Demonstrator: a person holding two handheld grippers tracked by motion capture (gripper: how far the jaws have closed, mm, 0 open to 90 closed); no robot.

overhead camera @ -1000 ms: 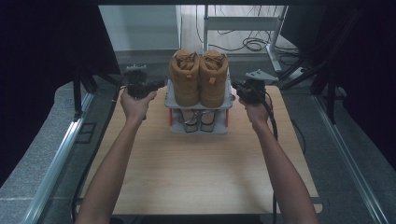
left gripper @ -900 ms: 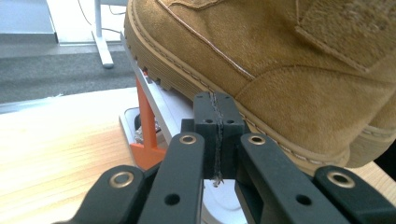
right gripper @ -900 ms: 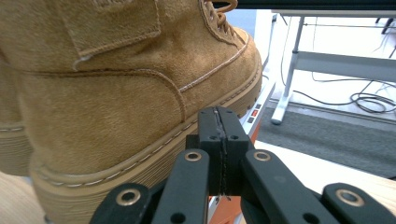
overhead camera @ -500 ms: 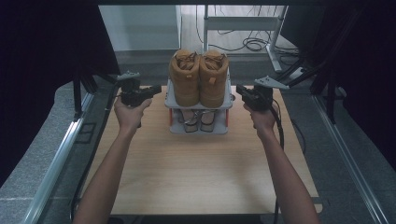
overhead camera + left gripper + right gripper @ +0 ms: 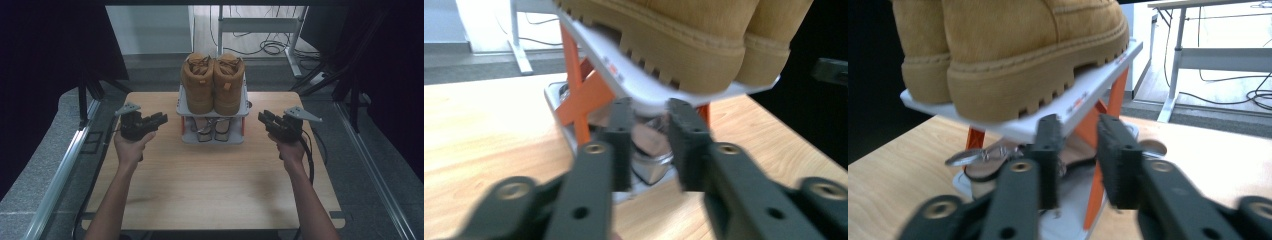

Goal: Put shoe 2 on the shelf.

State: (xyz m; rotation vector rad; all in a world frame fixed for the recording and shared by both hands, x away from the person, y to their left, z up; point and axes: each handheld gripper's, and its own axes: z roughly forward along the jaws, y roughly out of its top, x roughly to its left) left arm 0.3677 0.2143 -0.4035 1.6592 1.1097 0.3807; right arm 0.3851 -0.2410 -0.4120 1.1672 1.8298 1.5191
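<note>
From the high view, both bare forearms reached up from the near edge of the light wooden table (image 5: pixel 210 190), each hand wrapped round a black two-jaw gripper held level with its jaws turned inward. The left gripper (image 5: pixel 159 119) and the right gripper (image 5: pixel 265 119) faced each other across a small white two-tier shoe rack with orange struts (image 5: pixel 212 111), each a little apart from its side and touching nothing. Between them, on the upper shelf, stood a pair of tan suede lace-up boots (image 5: pixel 212 82); a pair of dark sandals (image 5: pixel 212 129) lay on the lower tier. Both sets of jaws had just been opening and stood parted with nothing between them. Beyond the rack, past the table's far edge, a white desk frame (image 5: pixel 260 30) stood over loose cables on the floor. In the left gripper view, the jaws rose slightly blurred with a clear gap, aimed at the rack's corner, the boots' ridged soles overhanging just above the pads and an orange cross-strut to their left. In the right gripper view, the parted jaws pointed at the rack's lower tier under the white shelf, the boot heel above and left, an orange strut between the pads.
</note>
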